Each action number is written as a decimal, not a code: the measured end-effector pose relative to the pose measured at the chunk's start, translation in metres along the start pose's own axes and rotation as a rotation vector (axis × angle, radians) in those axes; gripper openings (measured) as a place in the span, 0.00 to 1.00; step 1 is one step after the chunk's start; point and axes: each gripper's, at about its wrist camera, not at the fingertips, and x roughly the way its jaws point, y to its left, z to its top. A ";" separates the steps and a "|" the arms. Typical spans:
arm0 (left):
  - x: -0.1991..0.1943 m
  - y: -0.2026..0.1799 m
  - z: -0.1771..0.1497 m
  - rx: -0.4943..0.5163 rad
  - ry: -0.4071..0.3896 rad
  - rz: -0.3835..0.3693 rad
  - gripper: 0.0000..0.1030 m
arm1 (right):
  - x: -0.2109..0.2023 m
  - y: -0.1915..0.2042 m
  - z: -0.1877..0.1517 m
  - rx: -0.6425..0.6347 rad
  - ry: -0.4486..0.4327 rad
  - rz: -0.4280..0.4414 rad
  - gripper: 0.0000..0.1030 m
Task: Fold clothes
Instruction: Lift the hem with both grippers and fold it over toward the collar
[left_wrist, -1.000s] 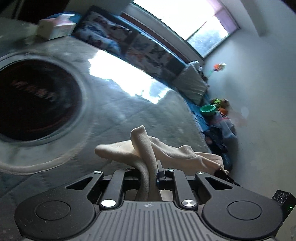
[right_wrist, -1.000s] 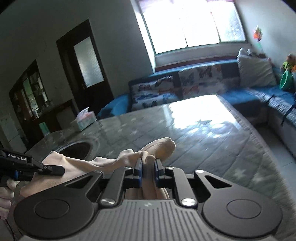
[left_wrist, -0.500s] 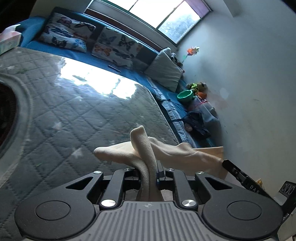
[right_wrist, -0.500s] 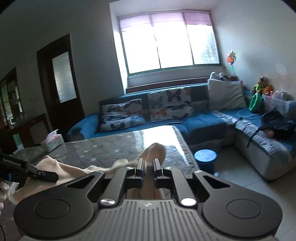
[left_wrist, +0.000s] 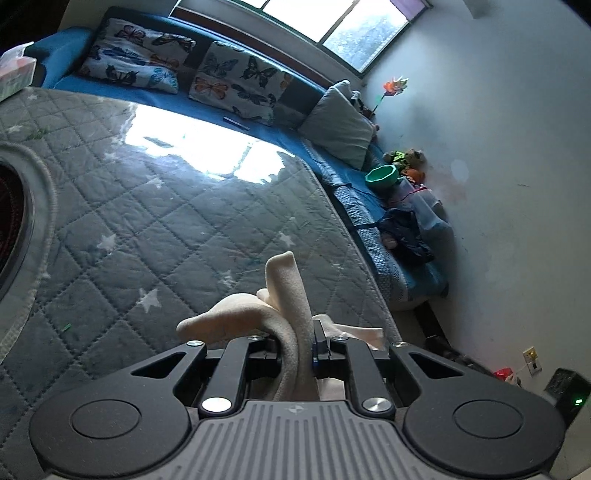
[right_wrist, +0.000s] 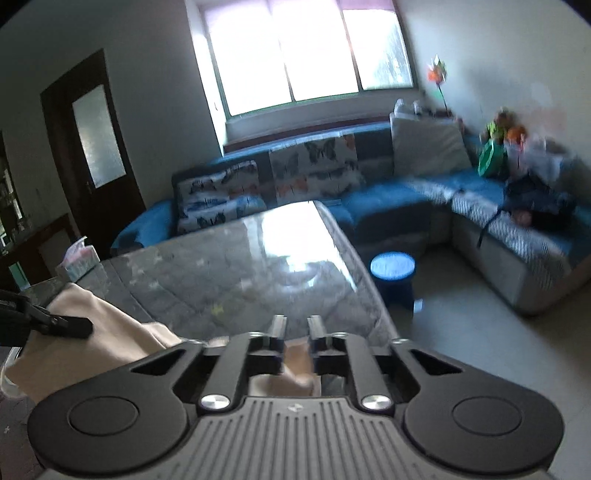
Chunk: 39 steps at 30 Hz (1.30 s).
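Cream garment (left_wrist: 291, 317) in both claws

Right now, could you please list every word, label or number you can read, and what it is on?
No text can be read.
The tissue box print is too blurred.
The left gripper body shows only a small wordless emblem.
The cream cloth is plain.

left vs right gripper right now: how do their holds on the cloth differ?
The left gripper is shut on the cream cloth, a fold sticking up past its fingertips. The right gripper shows a gap between its fingertips, cloth only low down between the fingers, nothing past the tips. Both hang over the quilted table.
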 end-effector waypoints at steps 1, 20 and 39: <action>0.001 0.001 0.000 -0.003 0.001 0.002 0.14 | 0.006 -0.001 -0.004 0.002 0.020 0.004 0.37; 0.006 0.003 -0.005 0.008 0.022 0.011 0.14 | 0.019 -0.003 -0.020 0.024 0.018 0.031 0.09; 0.035 -0.007 -0.015 0.117 0.057 0.088 0.17 | 0.030 -0.009 -0.026 -0.036 0.063 -0.096 0.10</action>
